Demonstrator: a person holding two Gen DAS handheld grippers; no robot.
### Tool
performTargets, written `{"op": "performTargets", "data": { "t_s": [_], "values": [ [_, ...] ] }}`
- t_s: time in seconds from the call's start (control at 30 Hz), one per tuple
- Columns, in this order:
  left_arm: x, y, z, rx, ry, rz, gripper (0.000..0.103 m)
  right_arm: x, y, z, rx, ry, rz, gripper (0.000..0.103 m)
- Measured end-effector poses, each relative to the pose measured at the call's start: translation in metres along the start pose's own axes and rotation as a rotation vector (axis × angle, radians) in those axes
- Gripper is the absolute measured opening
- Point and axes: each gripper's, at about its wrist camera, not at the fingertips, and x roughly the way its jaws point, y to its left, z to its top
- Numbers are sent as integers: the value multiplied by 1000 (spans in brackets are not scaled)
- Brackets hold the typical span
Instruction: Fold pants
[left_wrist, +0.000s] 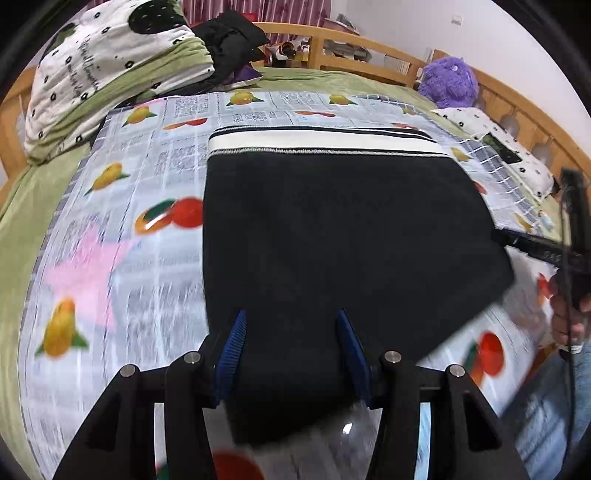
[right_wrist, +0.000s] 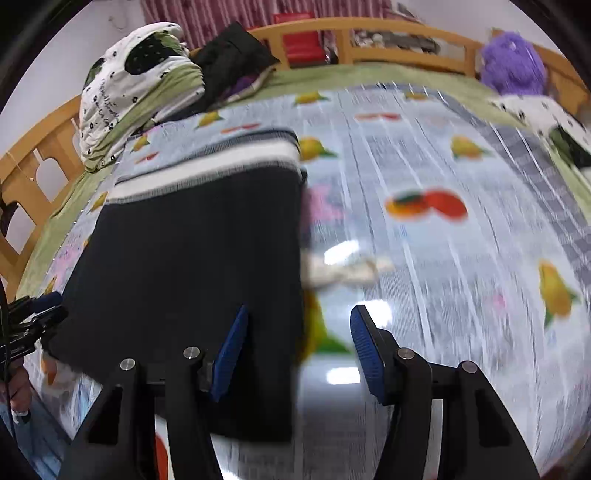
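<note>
Pants (left_wrist: 332, 229), dark with a white and black striped waistband at their far edge, lie folded into a broad rectangle on the fruit-printed sheet (left_wrist: 155, 177) that covers the bed (left_wrist: 22, 206). In the left wrist view they fill the centre of the frame, and the left tool (left_wrist: 293, 332) sits at the bottom centre with its blue pads (left_wrist: 231, 347) standing apart on either side of the near end of the cloth; the pads do not look pressed on it, so the tool reads as partly open with nothing gripped. In the right wrist view the pants (right_wrist: 192, 266) lie in the left half, and the right tool (right_wrist: 299, 332) at the bottom centre is likewise partly open: its left pad (right_wrist: 231, 350) is over the dark cloth, the right one over the bare sheet, and it grips nothing. A rolled quilt (left_wrist: 110, 74) is at the upper left and a purple plush toy (left_wrist: 448, 81) at the upper right, both well apart from the pants. The right wrist view is blurred.
</note>
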Motion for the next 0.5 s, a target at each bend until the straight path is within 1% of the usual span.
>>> {"op": "performTargets", "data": {
  "t_s": [0.07, 0.1, 0.17, 0.27, 0.3, 0.33, 0.4, 0.43, 0.5],
  "values": [
    [-11, -1, -13, 24, 4, -25, 50, -8, -1, -13, 12, 0, -3, 56],
    [-16, -3, -21, 42, 12, -18, 50, -13, 0, -17, 8, 0, -5, 56],
    [-18, -6, -30, 61, 18, 0, 57, -21, 5, -24, -5, -9, -12, 56],
    [-12, -12, -39, 105, 29, 96, 57, -21, 12, -30, -30, 0, -14, 56],
    [-7, -14, -40, 118, 43, 142, 57, -19, 15, -32, -34, 10, -16, 56],
    [-4, -13, -40, 119, 57, 165, 57, -14, 17, -33, -35, 23, -21, 56],
    [1, -11, -41, 108, 74, 180, 52, -9, 17, -33, -27, 33, -24, 56],
    [1, -9, -41, 98, 77, 173, 50, -8, 16, -33, -20, 36, -21, 56],
    [-2, -9, -41, 95, 69, 171, 45, -7, 13, -31, -1, 41, -9, 56]
  ]
}}
